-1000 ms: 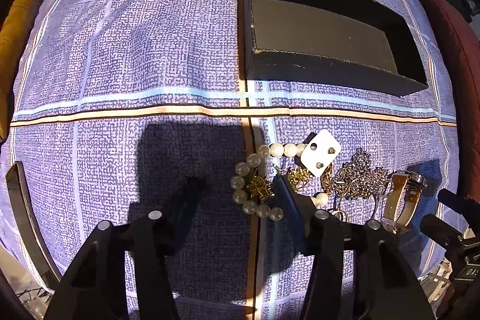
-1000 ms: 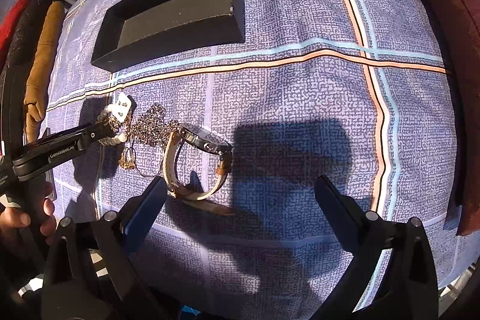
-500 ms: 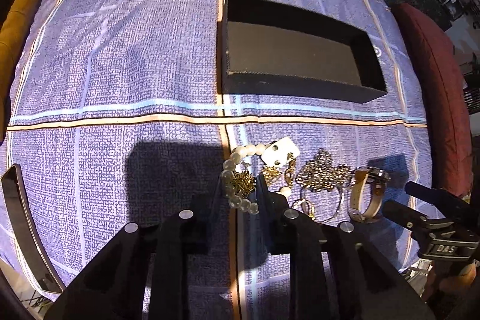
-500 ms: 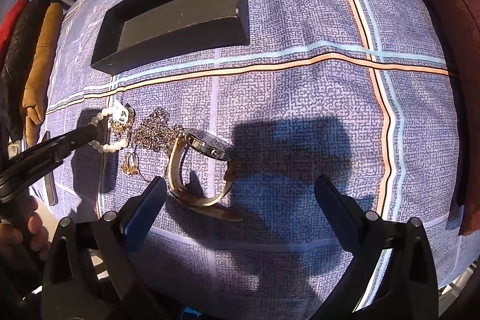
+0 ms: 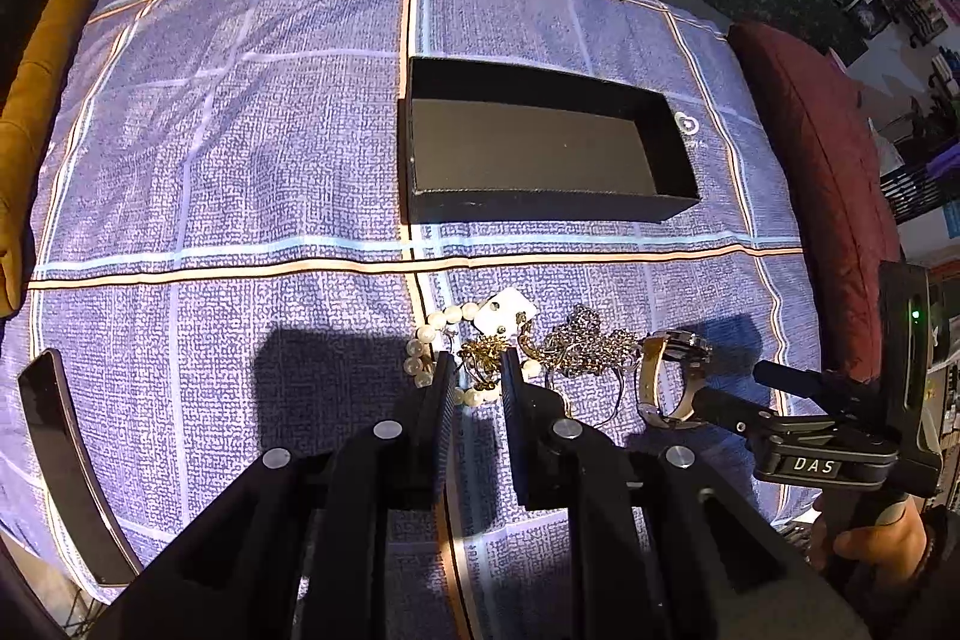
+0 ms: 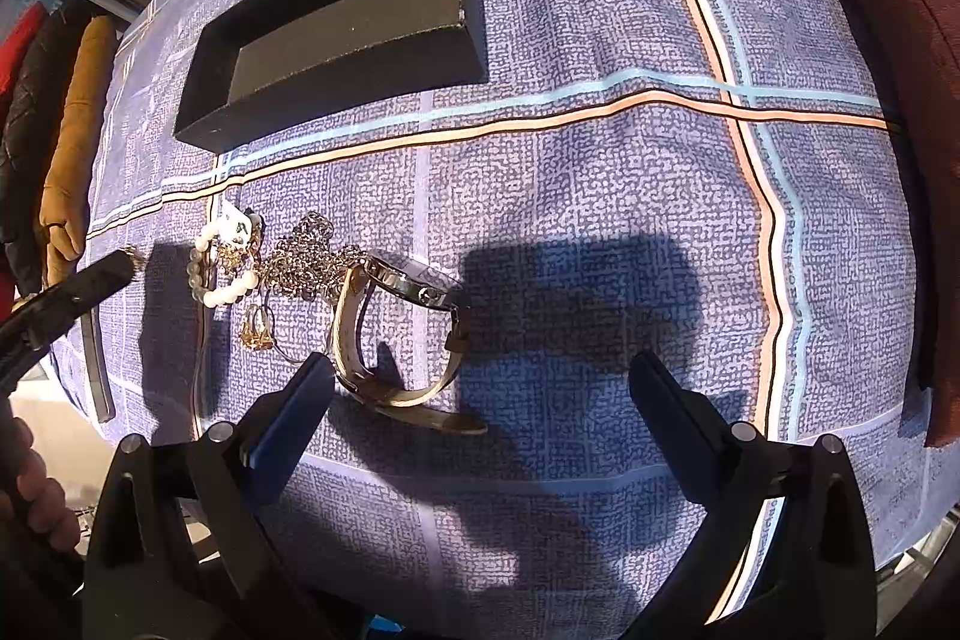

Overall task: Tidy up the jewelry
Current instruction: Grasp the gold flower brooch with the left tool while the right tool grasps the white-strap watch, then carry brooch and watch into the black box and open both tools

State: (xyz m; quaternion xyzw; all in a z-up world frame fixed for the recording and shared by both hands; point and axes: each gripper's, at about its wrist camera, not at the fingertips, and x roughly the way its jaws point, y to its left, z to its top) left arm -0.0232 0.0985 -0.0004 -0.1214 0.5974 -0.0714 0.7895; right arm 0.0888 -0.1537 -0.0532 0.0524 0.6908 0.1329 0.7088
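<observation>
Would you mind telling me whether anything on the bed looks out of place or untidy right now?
Yes: the black box sits empty while the pearl bracelet, chains and watch lie heaped and tangled on the bedspread in front of it.

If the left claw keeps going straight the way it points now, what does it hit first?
Most likely the gold tangle framed between the left claw fingers, inside the pearl bracelet loop. Beyond it lies the earring card. Height above the cloth is unclear.

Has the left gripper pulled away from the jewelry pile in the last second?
Yes. In the right wrist view the left gripper has backed off leftward from the pearl bracelet, which lies unmoved below the black box.
</observation>
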